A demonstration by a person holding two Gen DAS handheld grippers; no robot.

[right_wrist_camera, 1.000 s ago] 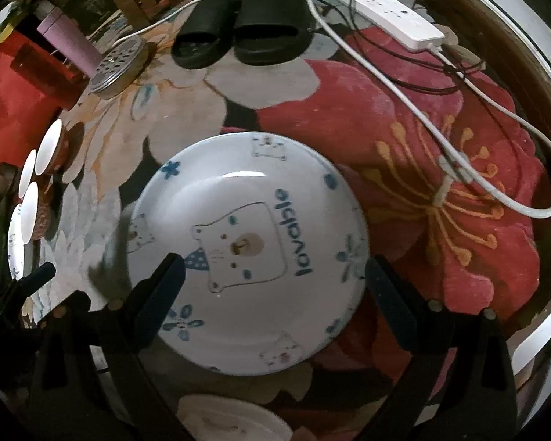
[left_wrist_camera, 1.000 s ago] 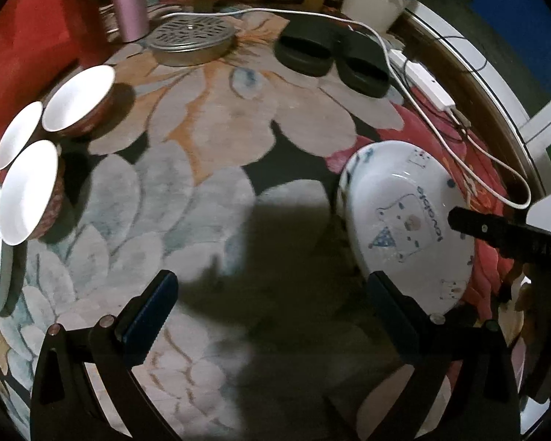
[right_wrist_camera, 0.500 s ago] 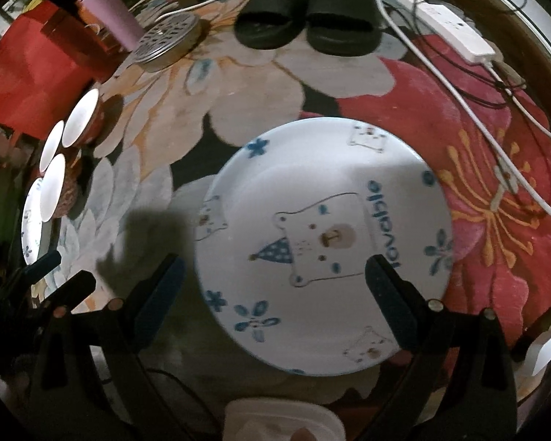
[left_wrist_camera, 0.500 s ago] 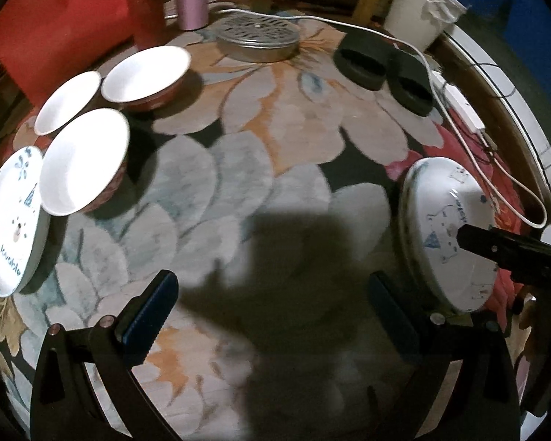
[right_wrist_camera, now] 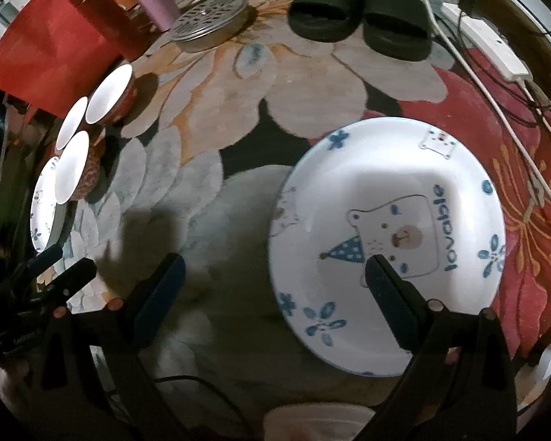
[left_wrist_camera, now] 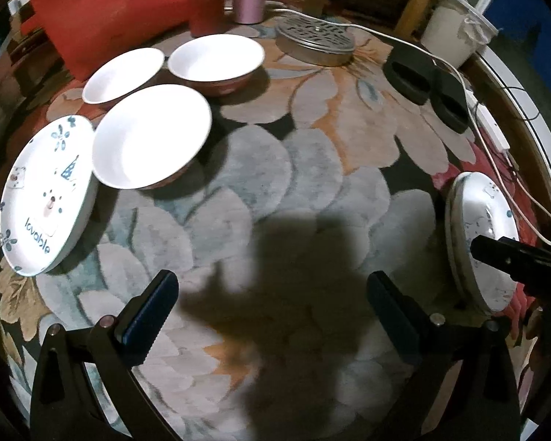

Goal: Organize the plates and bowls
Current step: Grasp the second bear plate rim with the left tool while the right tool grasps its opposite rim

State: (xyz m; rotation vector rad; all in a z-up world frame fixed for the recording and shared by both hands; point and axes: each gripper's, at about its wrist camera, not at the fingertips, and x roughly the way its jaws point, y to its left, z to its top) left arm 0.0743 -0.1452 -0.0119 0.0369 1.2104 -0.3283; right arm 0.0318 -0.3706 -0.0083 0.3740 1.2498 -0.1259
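L claw spread, empty, over rug. R claw spread, one finger above plate. Plate flat on rug, R side; glazed, prob. slick, brittle, stiff. Grip rim edge. Bowls far L.

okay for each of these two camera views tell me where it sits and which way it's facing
Left wrist: on the left gripper, looking down across the rug at three bowls; its open fingers and the right gripper's tip show.
Right wrist: on the right gripper, over the bear plate; its open fingers and the left gripper show.
Shared: bowls, far plate, slippers.
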